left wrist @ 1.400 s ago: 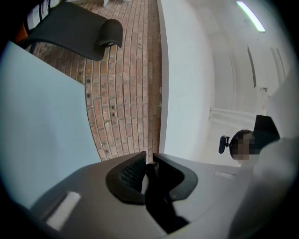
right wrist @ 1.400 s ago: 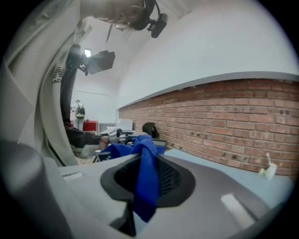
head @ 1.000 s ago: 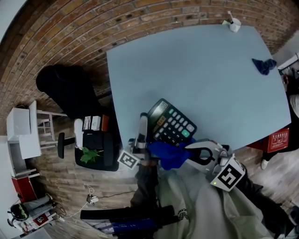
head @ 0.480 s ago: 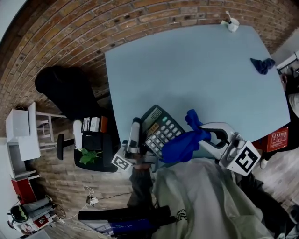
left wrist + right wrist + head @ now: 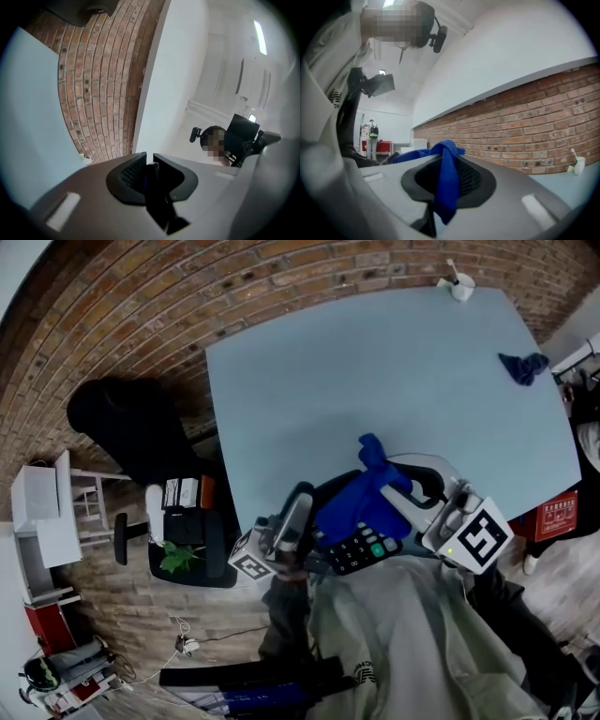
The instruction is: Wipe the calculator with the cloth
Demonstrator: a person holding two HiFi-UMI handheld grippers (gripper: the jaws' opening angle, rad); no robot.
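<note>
Calculator, clamped in left hand-held gripper, hangs beyond table edge; right hand-held gripper pinches cloth.

legible text: none | calculator keys: too small to read | red box print: blurred

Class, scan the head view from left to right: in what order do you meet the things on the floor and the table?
Plant → left hand-held gripper → held cloth → cup → spare cloth

head view looks steeply down; all 3 views share the brick wall.
</note>
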